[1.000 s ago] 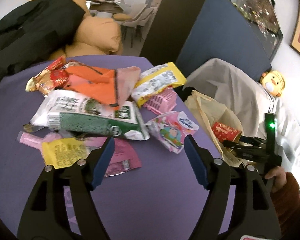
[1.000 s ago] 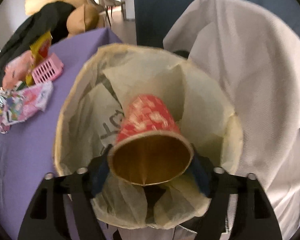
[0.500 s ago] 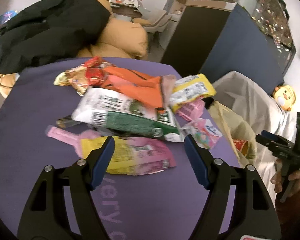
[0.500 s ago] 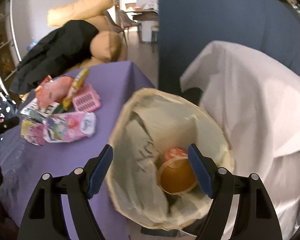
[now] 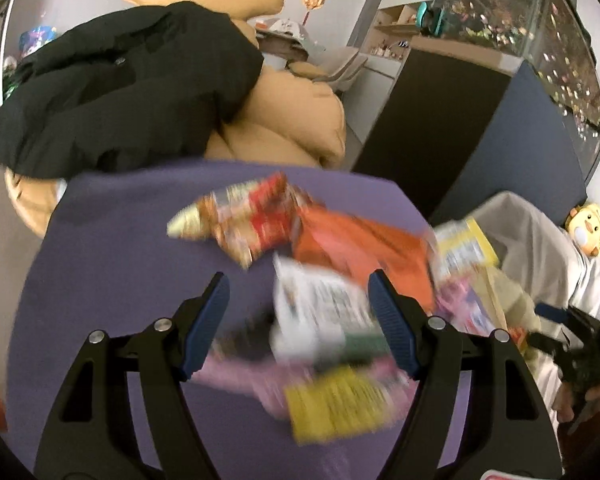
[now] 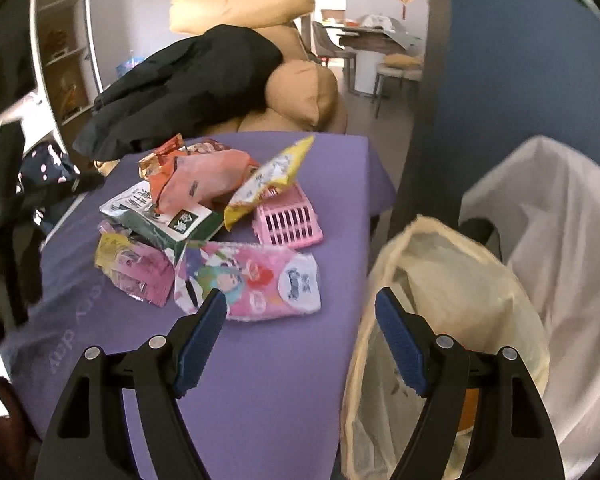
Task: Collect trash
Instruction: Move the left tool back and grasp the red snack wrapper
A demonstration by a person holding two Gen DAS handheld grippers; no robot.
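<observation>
A pile of snack wrappers lies on the purple table (image 6: 260,380): a pink cartoon wrapper (image 6: 252,282), a white-green bag (image 6: 160,216), an orange bag (image 6: 204,180), a yellow bag (image 6: 268,176) and a pink plastic basket (image 6: 290,220). My right gripper (image 6: 300,336) is open and empty, above the table edge beside the cream trash bag (image 6: 460,300). My left gripper (image 5: 298,326) is open and empty, hovering over the blurred white-green bag (image 5: 324,312), with a yellow-pink wrapper (image 5: 336,408) near it and a red wrapper (image 5: 252,216) beyond.
A black coat (image 6: 188,84) lies over tan cushions (image 6: 304,92) behind the table. A white-draped chair (image 6: 560,220) stands to the right of the trash bag, and a dark blue partition (image 6: 520,60) rises behind it. A shelf (image 6: 64,56) stands at the left.
My right gripper opened and let the red paper cup fall into the trash bag, then drew back and swung left towards the table. My left gripper moved forward and left over the wrapper pile.
</observation>
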